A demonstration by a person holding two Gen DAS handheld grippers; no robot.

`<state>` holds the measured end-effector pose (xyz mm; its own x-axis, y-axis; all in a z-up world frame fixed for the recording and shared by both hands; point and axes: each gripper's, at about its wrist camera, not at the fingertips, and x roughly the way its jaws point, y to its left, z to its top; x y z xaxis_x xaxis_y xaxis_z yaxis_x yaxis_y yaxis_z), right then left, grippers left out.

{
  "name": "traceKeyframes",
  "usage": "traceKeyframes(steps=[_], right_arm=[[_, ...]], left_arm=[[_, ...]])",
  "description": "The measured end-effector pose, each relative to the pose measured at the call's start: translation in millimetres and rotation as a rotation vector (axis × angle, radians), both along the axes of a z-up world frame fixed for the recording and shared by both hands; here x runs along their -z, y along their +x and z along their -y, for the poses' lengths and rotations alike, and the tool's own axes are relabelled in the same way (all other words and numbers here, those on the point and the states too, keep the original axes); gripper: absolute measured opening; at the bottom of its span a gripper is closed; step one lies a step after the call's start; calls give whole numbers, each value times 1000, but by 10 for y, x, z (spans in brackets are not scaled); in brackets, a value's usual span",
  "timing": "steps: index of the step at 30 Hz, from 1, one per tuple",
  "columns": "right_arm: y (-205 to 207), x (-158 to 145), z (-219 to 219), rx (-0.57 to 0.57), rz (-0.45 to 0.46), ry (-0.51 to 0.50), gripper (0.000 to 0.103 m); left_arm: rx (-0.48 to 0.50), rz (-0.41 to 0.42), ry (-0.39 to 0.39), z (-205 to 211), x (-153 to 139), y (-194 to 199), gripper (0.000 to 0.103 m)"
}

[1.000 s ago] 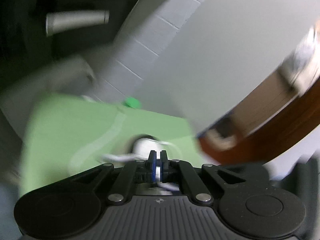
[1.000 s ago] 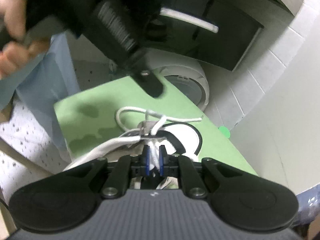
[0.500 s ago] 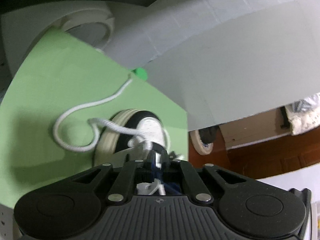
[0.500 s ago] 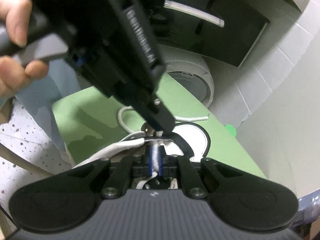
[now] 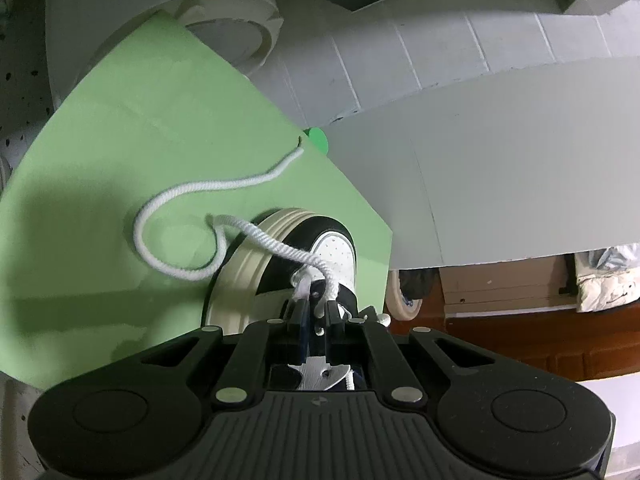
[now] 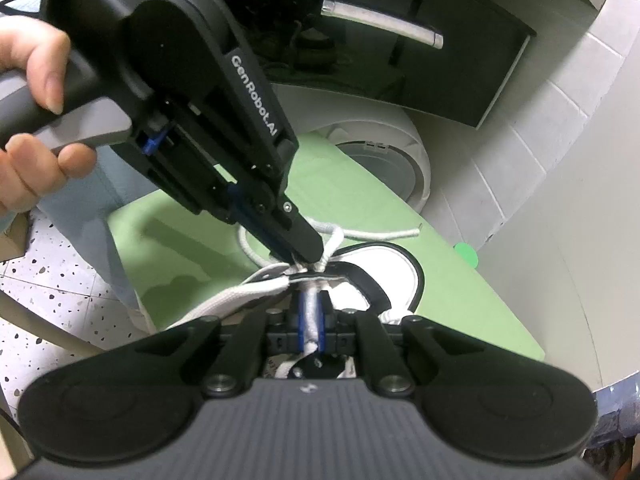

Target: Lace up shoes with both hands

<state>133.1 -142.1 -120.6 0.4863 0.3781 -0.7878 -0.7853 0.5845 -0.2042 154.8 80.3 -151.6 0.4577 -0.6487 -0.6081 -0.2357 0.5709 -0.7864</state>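
Left gripper [image 6: 306, 254] swung down from above the green mat to the shoe [image 5: 320, 256] eyelets, tips now touching the lace [image 5: 224, 188] crossing, its jaws parted slightly, right gripper [image 6: 313, 320] now clamped on a lace strand

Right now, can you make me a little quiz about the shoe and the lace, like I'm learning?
1. True or false: the shoe sits on a green mat.
2. What does the right gripper pinch between its fingers? A) the lace B) a sock C) a pen
3. Fill in: the loose lace end points toward a green ____ beyond the mat's edge.

Key: 1 true. 2 A. 3 dot.

Hint: the left gripper has its tips down at the shoe's lace holes, with a small gap between the fingers.
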Motion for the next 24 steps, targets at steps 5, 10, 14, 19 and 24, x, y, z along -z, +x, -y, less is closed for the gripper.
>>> traceKeyframes(steps=[5,10,14,19,24], right_arm=[[16,1,-16,3,-6,1,7],[7,-11,4,3,-9,12,7],[-26,-107,105,19,3,49,9],[-49,-331,313,104,-8,136,26],[-113,-501,456,188,19,188,43]], left_arm=[[86,82,133,164,-136,-1,4],[134,135,227,225,-242,-14,3],[31,41,98,21,-142,-27,3],[13,68,84,-69,-312,-30,3],[138,195,247,44,-769,50,3]])
